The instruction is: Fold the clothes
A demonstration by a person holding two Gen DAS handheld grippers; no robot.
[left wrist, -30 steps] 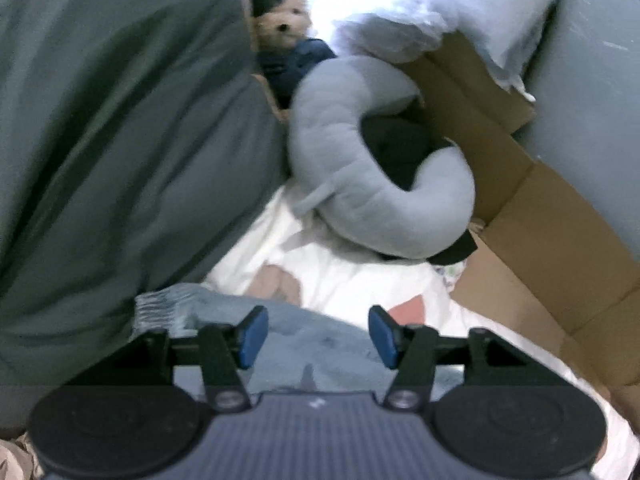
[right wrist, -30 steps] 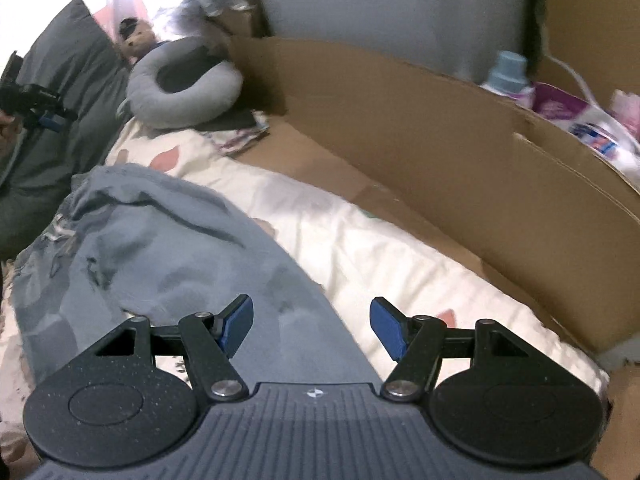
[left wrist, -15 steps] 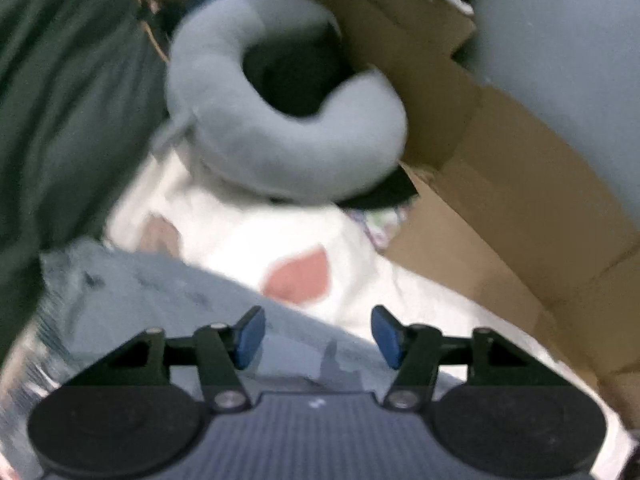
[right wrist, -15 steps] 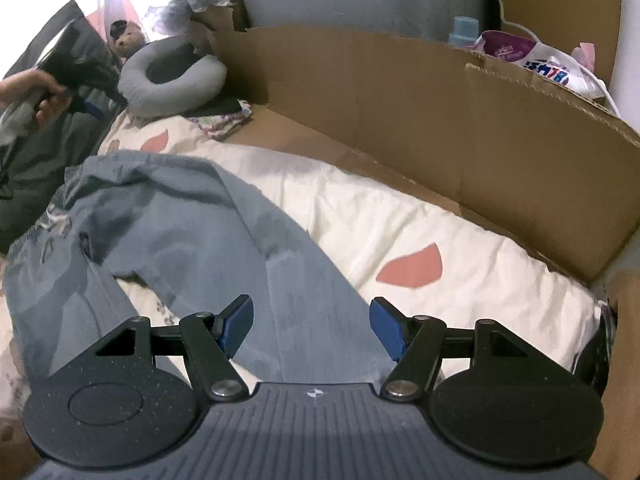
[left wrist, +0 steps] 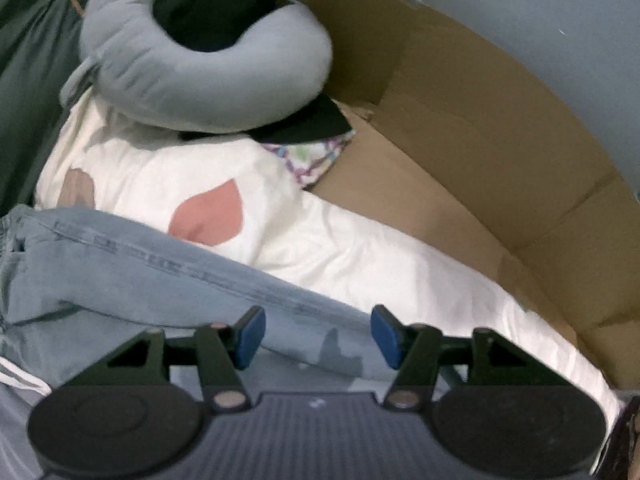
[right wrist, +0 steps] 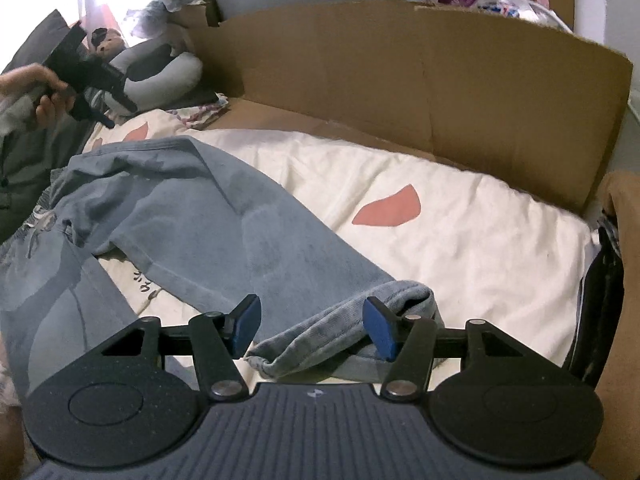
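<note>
Light blue jeans (right wrist: 208, 216) lie spread on the white bedsheet (right wrist: 460, 240), waistband to the left and one leg running toward me. In the right wrist view the leg's rolled hem (right wrist: 340, 336) lies between the blue pads of my right gripper (right wrist: 312, 330). Its jaws are closing and do not pinch the cloth. My left gripper (left wrist: 318, 332) hovers open just above the jeans (left wrist: 140, 280), near the side seam, with nothing between its pads. The right wrist view also shows the left gripper (right wrist: 120, 114) at the far left, held by a hand (right wrist: 40, 92).
A grey U-shaped neck pillow (left wrist: 200, 60) sits at the head of the bed, with a soft toy (right wrist: 106, 42) behind it. Tall cardboard sheets (right wrist: 420, 92) wall the far side. A dark green cushion (left wrist: 28, 80) flanks the left.
Both grippers have come down toward the jeans. The left view swung from the dark cushion to the jeans' seam. The right gripper reached the leg hem and its jaws narrowed a little.
</note>
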